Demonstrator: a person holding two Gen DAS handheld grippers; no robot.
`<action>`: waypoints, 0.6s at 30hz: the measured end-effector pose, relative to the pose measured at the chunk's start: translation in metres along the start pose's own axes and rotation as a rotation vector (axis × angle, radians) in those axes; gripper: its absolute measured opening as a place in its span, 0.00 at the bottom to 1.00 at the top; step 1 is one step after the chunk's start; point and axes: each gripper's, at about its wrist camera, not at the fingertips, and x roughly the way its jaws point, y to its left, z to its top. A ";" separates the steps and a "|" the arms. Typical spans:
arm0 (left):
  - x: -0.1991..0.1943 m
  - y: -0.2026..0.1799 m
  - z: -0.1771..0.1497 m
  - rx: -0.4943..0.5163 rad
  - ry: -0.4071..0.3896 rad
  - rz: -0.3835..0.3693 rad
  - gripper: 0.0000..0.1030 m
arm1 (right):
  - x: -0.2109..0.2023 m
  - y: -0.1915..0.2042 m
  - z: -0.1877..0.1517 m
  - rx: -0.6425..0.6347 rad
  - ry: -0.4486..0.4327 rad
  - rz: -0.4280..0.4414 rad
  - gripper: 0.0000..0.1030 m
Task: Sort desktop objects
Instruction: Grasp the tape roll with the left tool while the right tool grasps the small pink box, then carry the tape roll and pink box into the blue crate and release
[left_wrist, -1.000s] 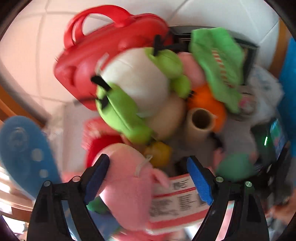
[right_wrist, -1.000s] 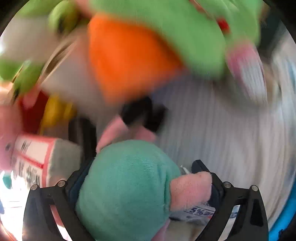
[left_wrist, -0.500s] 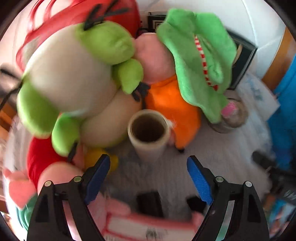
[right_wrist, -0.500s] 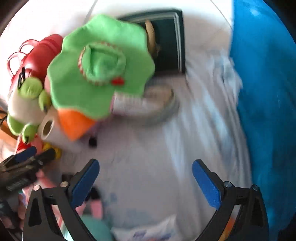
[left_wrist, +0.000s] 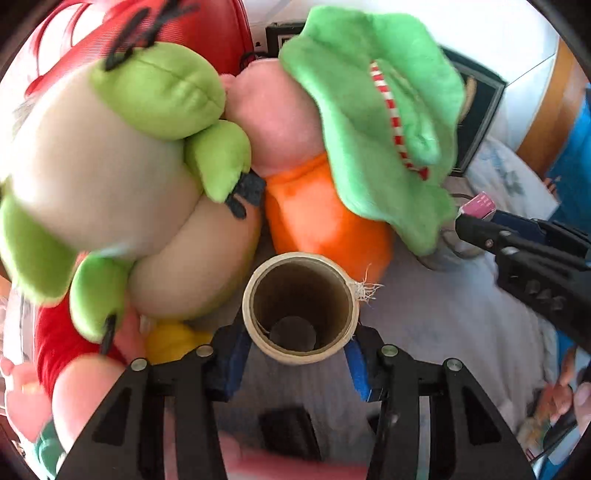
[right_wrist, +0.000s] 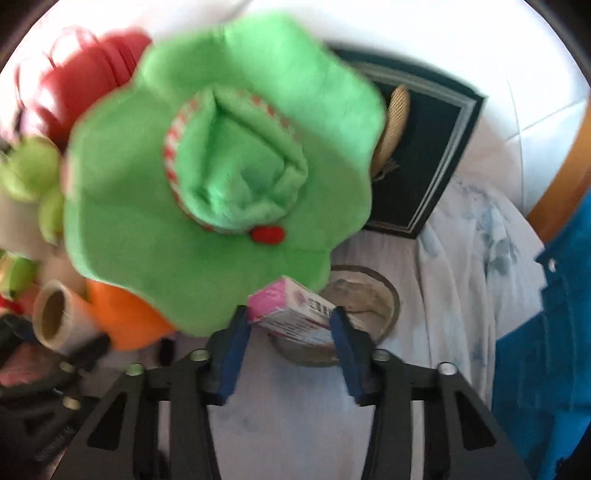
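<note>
Left wrist view: my left black two-finger handheld gripper (left_wrist: 299, 354) shows two matte black plastic arms with triangular cut-outs, each with two round silver screw heads on top. The fingers end in flat blue rubber pads (left_wrist: 236, 356).

Right wrist view: my right black two-finger handheld gripper (right_wrist: 290, 332) is built the same way: black skeletal arms, triangular openings, paired silver screws, blue pads (right_wrist: 345, 347) on the inner finger faces.

From the left camera I also see the right unit side-on: black linkage with small silver rivets and a blue strip along one finger.
</note>
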 end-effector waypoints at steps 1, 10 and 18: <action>-0.011 -0.001 -0.005 0.002 -0.013 -0.007 0.44 | -0.013 -0.008 -0.007 0.035 0.000 0.049 0.34; -0.143 -0.001 -0.065 0.026 -0.204 -0.028 0.44 | -0.152 0.000 -0.029 0.100 -0.154 0.156 0.31; -0.229 -0.021 -0.105 0.046 -0.331 -0.053 0.44 | -0.326 0.053 -0.063 0.055 -0.297 0.150 0.31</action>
